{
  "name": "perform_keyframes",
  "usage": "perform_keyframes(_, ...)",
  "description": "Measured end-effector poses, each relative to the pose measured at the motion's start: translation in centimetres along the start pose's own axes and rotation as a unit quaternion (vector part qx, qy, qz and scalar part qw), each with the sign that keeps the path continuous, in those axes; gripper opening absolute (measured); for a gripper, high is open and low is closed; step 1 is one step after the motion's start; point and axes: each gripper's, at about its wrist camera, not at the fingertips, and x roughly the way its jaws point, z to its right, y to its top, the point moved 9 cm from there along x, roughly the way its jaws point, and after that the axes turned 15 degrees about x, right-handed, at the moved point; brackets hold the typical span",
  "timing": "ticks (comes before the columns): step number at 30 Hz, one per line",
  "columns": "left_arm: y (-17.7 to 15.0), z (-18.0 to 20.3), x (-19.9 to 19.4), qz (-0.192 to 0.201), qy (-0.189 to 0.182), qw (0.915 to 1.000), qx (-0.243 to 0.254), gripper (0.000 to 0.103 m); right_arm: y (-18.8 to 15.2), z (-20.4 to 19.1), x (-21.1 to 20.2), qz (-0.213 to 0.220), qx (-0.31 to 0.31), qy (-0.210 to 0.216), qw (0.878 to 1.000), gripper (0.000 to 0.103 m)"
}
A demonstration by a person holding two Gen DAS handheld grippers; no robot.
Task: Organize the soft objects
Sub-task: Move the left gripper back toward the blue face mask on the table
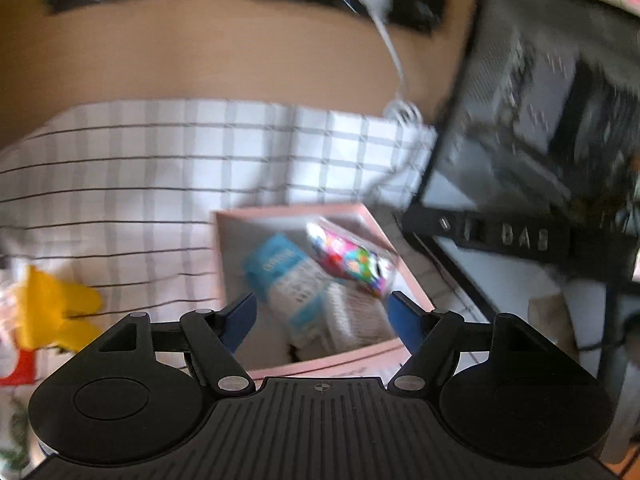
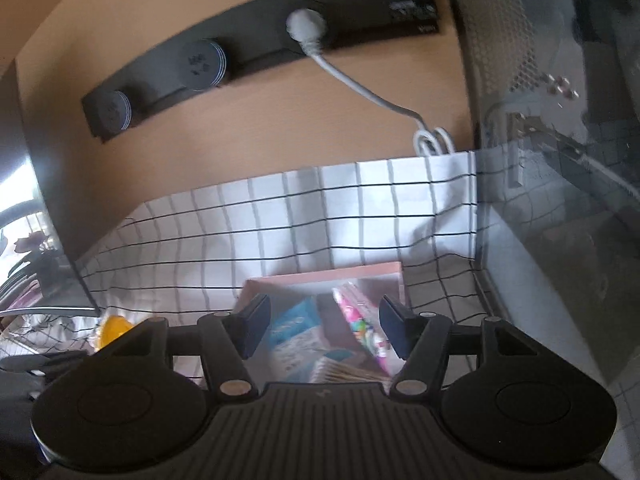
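Both the left gripper (image 1: 322,314) and right gripper (image 2: 320,330) hang with jaws wide and empty above the pink cardboard box (image 1: 362,210) holding soft packets, so next reach slowly for the yellow soft toy (image 1: 54,312) on the bench.

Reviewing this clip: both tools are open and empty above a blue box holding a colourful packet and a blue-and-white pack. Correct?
Not quite: the box is pink, as the left wrist view shows. The colourful packet and blue-and-white pack lie inside, left tool and right tool open and empty.
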Motion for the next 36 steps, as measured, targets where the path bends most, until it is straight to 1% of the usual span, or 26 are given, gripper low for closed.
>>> perform_keyframes(2, -0.3, -1.7, -2.2, 0.014, 0.017, 0.9996, -0.019, 0.078, -0.6, -1.5, -0.4, -0.005, -0.008, 0.01, 1.0, 0.062)
perform_keyframes(5, -1.8, -5.4, -5.8, 0.025, 0.059, 0.9968, -0.047, 0.078, -1.8, -4.3, -0.7, -0.016, -0.028, 0.029, 0.999, 0.062)
perform_keyframes(7, -3.6, -8.1, -8.3, 0.026, 0.089, 0.9932, -0.071, 0.078, -2.9, -6.3, -1.0, -0.026, -0.048, 0.045, 0.998, 0.062)
perform_keyframes(9, -5.5, -10.6, -10.4, 0.025, 0.116, 0.9881, -0.098, 0.078, -4.5, -8.5, -1.5, -0.036, -0.081, 0.062, 0.994, 0.062)
perform_keyframes(12, -8.9, -14.4, -13.7, 0.022, 0.163, 0.9756, -0.145, 0.078, -6.8, -10.9, -2.1, -0.049, -0.131, 0.082, 0.987, 0.062)
perform_keyframes(14, -11.5, -16.7, -16.1, 0.023, 0.196, 0.9634, -0.181, 0.077, -8.5, -12.3, -2.5, -0.058, -0.162, 0.092, 0.981, 0.062)
perform_keyframes(15, -12.7, -17.5, -17.0, 0.023, 0.206, 0.9586, -0.195, 0.077, -9.1, -13.0, -2.6, -0.062, -0.176, 0.096, 0.978, 0.062)
perform_keyframes(16, -14.2, -18.3, -18.0, 0.022, 0.217, 0.9521, -0.214, 0.077, -10.0, -13.6, -2.8, -0.065, -0.191, 0.1, 0.974, 0.062)
perform_keyframes(17, -15.5, -18.9, -18.7, 0.02, 0.224, 0.9475, -0.227, 0.077, -10.8, -14.2, -2.9, -0.07, -0.205, 0.105, 0.971, 0.062)
perform_keyframes(20, -19.1, -19.9, -19.8, 0.007, 0.237, 0.9375, -0.255, 0.077, -14.0, -15.9, -3.3, -0.101, -0.241, 0.123, 0.957, 0.062)
perform_keyframes(22, -21.4, -20.2, -20.0, -0.004, 0.235, 0.931, -0.279, 0.077, -16.1, -16.8, -3.2, -0.125, -0.262, 0.129, 0.948, 0.062)
perform_keyframes(25, -23.7, -20.5, -19.8, -0.013, 0.224, 0.9229, -0.313, 0.077, -18.7, -17.8, -3.2, -0.15, -0.284, 0.128, 0.938, 0.062)
perform_keyframes(28, -24.7, -20.6, -18.8, -0.014, 0.206, 0.9188, -0.336, 0.077, -20.8, -18.2, -3.4, -0.172, -0.297, 0.126, 0.931, 0.062)
perform_keyframes(30, -24.4, -20.6, -18.1, -0.006, 0.194, 0.92, -0.341, 0.077, -21.6, -18.3, -3.5, -0.179, -0.306, 0.122, 0.927, 0.062)
perform_keyframes(33, -23.0, -21.0, -16.5, 0.005, 0.189, 0.9279, -0.321, 0.077, -22.3, -17.9, -3.8, -0.183, -0.318, 0.111, 0.924, 0.062)
perform_keyframes(36, -22.1, -21.3, -14.5, -0.012, 0.186, 0.9372, -0.295, 0.077, -22.1, -17.2, -3.4, -0.188, -0.318, 0.094, 0.925, 0.062)
